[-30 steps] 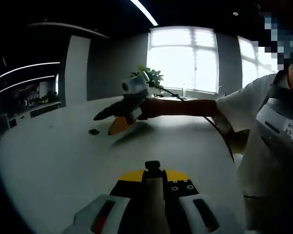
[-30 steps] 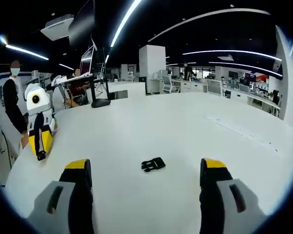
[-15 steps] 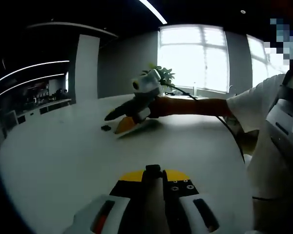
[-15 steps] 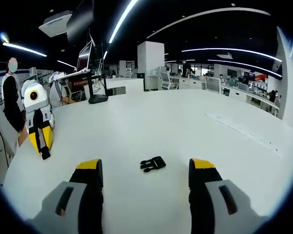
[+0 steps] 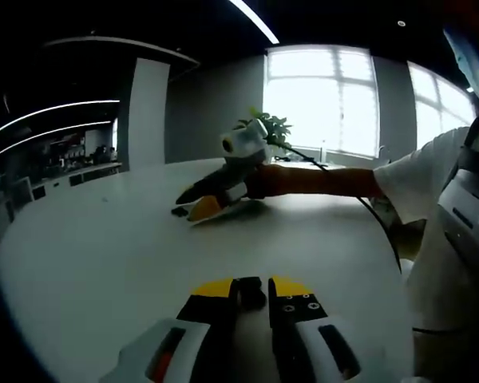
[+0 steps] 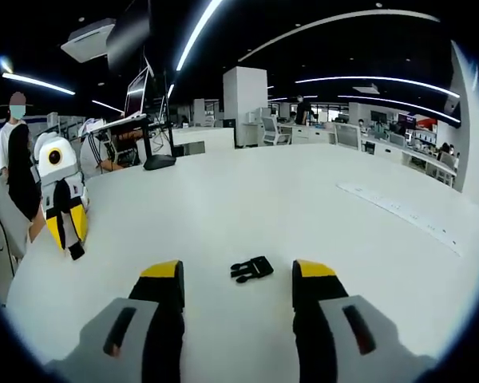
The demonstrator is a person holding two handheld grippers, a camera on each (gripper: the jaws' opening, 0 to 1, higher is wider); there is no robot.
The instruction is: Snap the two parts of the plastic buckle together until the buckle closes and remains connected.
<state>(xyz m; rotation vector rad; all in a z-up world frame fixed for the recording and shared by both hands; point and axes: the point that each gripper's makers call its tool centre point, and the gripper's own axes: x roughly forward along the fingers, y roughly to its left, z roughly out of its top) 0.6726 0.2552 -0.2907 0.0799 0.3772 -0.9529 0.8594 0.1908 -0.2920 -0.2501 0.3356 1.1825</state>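
**Both tools out over the white worktop, one buckle part in each tool's reach**

The white worktop (image 6: pixel 303 199) spreads wide under both my tools, a big pale curved surface running back toward desks and monitors in the right gripper view, and toward a bright window (image 5: pixel 323 100) in the left gripper view. My sleeve (image 5: pixel 431 171) and forearm reach across the right side of the left gripper view.

My right tool (image 6: pixel 238 275) sits low over the worktop, its two yellow-tipped jaws apart with a clear gap between them. In the left gripper view I see this same tool from the side, out at the end of my arm, nose angled down to the surface.

My left tool (image 5: pixel 251 289) has its jaws drawn close together, clamped on a small dark buckle piece (image 5: pixel 251 292) that pokes up between the yellow tips. In the right gripper view this tool hangs at the far left edge of the worktop.

The other buckle part (image 6: pixel 251 269), small and black, lies flat on the worktop just ahead of my right tool, in line with the gap between its jaws and not touched by either. In the left gripper view it is a tiny dark spot beside the right tool's nose.
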